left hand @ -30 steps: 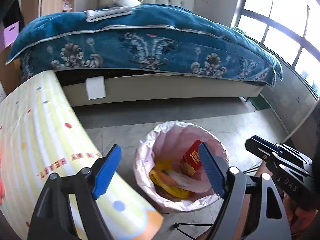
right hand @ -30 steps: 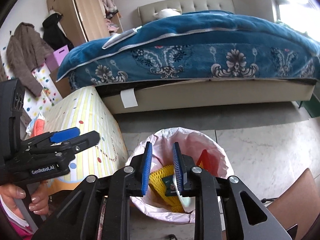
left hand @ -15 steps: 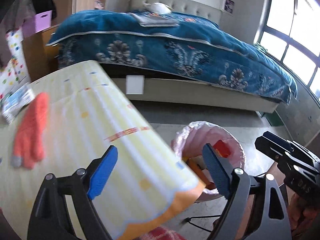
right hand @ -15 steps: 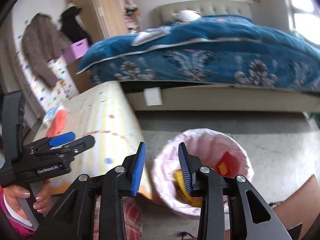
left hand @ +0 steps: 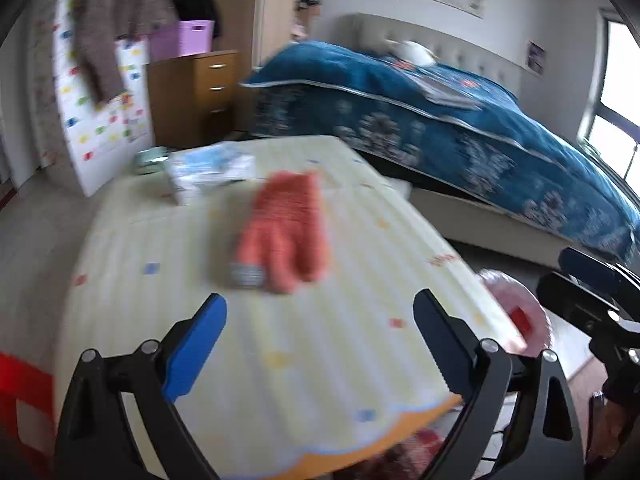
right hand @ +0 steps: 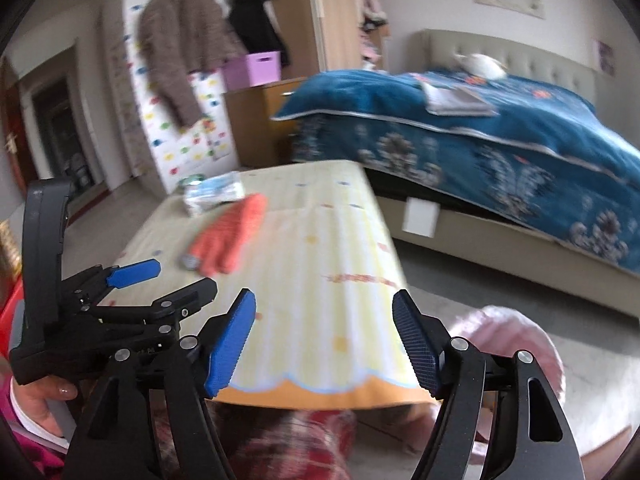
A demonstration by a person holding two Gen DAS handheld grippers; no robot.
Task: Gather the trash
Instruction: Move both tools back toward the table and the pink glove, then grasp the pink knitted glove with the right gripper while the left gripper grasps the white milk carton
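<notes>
An orange knit glove (left hand: 286,232) lies on the yellow striped table (left hand: 280,360), also in the right wrist view (right hand: 228,236). Behind it lies a pale blue packet (left hand: 208,168), seen too in the right view (right hand: 214,196). The pink-lined trash bin (left hand: 520,316) stands right of the table, partly hidden by it; it also shows in the right view (right hand: 516,332). My left gripper (left hand: 320,336) is open and empty over the table's near part. My right gripper (right hand: 326,336) is open and empty at the table's front edge. Both views are blurred.
A bed with a blue quilt (left hand: 460,120) fills the right background. A wooden drawer unit (left hand: 192,96) with a purple box (left hand: 188,38) stands behind the table. A red checked cloth (right hand: 288,440) lies below the table's front edge.
Both grippers swung left from the trash bin toward the table. The right gripper's jaws opened wide. The glove and packet came into view.
</notes>
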